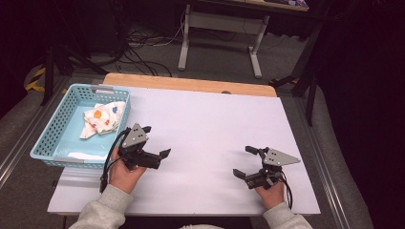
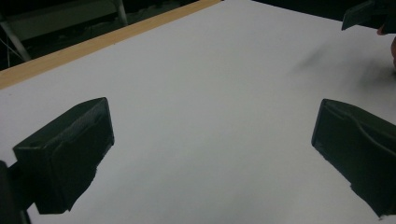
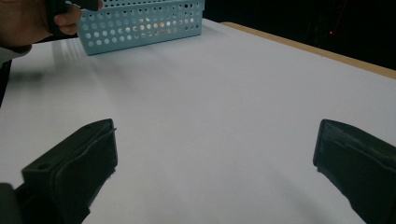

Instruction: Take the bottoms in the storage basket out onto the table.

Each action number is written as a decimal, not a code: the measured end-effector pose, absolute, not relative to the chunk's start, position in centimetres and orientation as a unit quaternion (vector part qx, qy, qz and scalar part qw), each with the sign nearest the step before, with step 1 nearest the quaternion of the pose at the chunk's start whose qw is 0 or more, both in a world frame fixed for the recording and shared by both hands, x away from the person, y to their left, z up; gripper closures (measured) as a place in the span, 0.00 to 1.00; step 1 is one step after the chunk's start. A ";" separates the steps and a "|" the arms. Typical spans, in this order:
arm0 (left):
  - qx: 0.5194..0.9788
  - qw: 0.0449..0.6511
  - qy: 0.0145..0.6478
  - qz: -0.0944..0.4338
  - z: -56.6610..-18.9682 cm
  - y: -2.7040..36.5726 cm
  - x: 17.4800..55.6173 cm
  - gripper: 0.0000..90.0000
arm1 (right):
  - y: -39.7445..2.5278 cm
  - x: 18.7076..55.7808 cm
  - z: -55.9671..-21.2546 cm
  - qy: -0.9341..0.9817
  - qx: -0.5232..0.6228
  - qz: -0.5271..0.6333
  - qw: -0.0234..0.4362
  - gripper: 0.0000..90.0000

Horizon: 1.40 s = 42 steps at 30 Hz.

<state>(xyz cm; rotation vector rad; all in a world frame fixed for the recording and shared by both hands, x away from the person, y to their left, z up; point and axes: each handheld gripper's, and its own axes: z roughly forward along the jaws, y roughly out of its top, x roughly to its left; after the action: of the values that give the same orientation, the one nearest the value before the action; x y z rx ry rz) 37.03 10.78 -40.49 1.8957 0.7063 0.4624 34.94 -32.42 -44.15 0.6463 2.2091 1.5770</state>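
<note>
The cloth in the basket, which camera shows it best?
The high view. It looks down into the blue basket and shows the crumpled white cloth with orange and dark prints lying at the far end. The right gripper view catches just the basket's perforated side wall, with light patches behind the holes. The left gripper view faces bare table.

Bright tabletop, dark surroundings — soft, slightly blurred frames

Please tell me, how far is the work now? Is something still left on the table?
Looks done: a patterned cloth lies crumpled in the blue basket. In hand: nothing; the left gripper and right gripper are open, resting on the white table. Left: nothing visible to move.
</note>
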 end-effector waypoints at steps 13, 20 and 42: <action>0.791 0.499 0.298 0.192 -39.1 11.6 37.8 0.00 | -32.4 35.0 -44.2 0.780 0.228 0.556 0.174 0.00; 0.790 0.499 0.300 0.191 -38.4 12.2 38.2 0.00 | -32.4 35.0 -44.2 0.781 0.229 0.555 0.175 0.00; 0.794 0.486 0.309 0.193 -36.4 14.0 40.2 0.00 | -32.4 35.0 -44.2 0.783 0.235 0.549 0.176 0.00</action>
<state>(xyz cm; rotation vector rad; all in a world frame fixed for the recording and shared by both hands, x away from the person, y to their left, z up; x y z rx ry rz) 40.24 14.00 -36.39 1.9325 0.7507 0.4688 35.04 -32.37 -44.23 0.6656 2.2179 1.5539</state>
